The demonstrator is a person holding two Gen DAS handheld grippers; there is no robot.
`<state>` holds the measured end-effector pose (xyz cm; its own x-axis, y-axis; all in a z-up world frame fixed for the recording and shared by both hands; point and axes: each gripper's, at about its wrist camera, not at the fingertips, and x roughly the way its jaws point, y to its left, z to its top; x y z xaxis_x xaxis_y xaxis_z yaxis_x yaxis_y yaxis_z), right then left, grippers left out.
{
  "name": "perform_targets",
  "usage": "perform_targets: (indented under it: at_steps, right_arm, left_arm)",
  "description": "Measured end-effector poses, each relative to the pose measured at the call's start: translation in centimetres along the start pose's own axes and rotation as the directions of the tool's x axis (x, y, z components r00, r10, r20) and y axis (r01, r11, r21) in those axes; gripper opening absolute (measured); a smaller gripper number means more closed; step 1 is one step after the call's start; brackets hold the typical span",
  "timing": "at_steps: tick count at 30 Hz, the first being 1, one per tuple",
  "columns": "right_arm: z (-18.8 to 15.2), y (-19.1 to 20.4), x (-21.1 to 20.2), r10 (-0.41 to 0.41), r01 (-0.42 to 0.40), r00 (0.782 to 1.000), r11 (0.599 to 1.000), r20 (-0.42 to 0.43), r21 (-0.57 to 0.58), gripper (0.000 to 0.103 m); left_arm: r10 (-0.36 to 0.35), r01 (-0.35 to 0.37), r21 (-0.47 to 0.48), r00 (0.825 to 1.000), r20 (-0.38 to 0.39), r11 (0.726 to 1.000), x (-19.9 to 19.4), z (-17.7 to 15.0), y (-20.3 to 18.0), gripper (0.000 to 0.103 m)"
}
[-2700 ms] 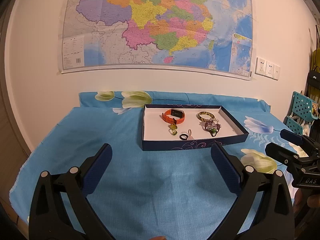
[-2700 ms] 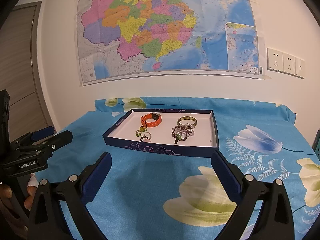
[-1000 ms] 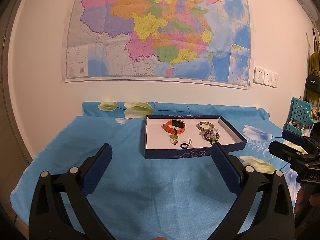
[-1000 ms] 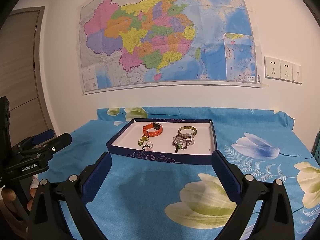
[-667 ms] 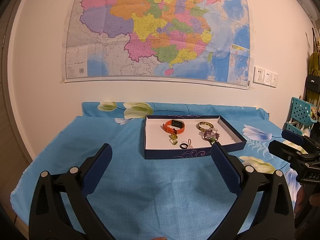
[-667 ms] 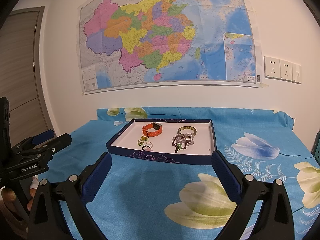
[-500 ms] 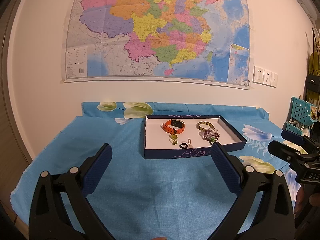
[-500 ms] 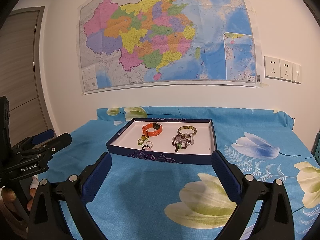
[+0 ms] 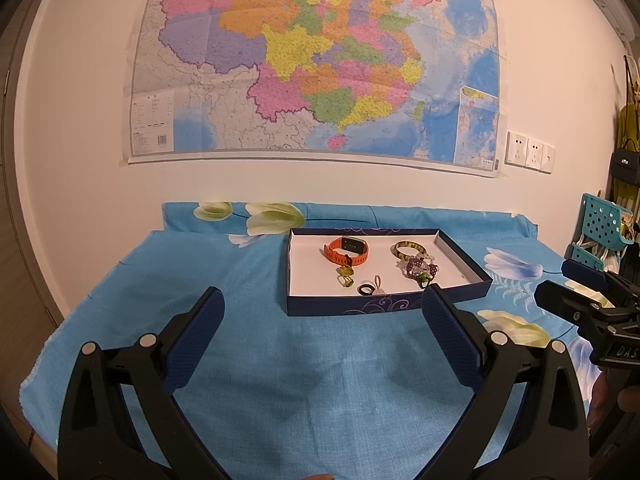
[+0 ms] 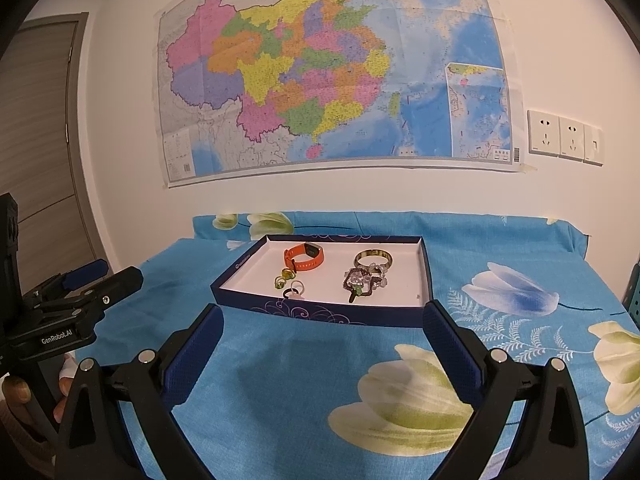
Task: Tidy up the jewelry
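A dark blue shallow box [image 9: 384,304] [image 10: 320,312] with a white floor sits on the blue flowered cloth. Inside lie an orange watch band [image 9: 346,250] [image 10: 304,258], a green-gold bangle [image 9: 409,248] [image 10: 373,258], a purple bead bracelet [image 9: 418,269] [image 10: 362,280], a yellow-green ring [image 9: 346,278] [image 10: 282,276], a black ring [image 9: 365,289] [image 10: 290,292] and a pale ring [image 9: 378,281] [image 10: 298,286]. My left gripper [image 9: 320,316] is open and empty, well short of the box. My right gripper [image 10: 322,320] is open and empty, just before the box's near wall.
The table [image 9: 256,360] is covered by blue cloth and stands against a white wall with a large map [image 9: 316,60]. A teal basket rack [image 9: 604,232] stands at the right. A door [image 10: 36,152] is at the left. Wall sockets [image 10: 564,138] are at the right.
Both grippers have pulled back and risen a little since the earliest frames, so the box looks smaller. In the last second almost nothing has moved. Both stay open.
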<state>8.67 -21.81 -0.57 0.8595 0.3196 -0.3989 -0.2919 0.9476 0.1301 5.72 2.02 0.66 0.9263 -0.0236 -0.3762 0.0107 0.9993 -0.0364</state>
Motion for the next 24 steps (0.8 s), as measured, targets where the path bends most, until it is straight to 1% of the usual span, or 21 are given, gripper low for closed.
perform_targets:
  at_steps: [24]
  right_arm:
    - [0.0,0.01,0.01,0.001,-0.001,1.0,1.0,-0.005,0.0,0.096]
  left_arm:
    - [-0.001,0.001,0.002,1.0,0.001,1.0,-0.01,-0.16,-0.16,0.097]
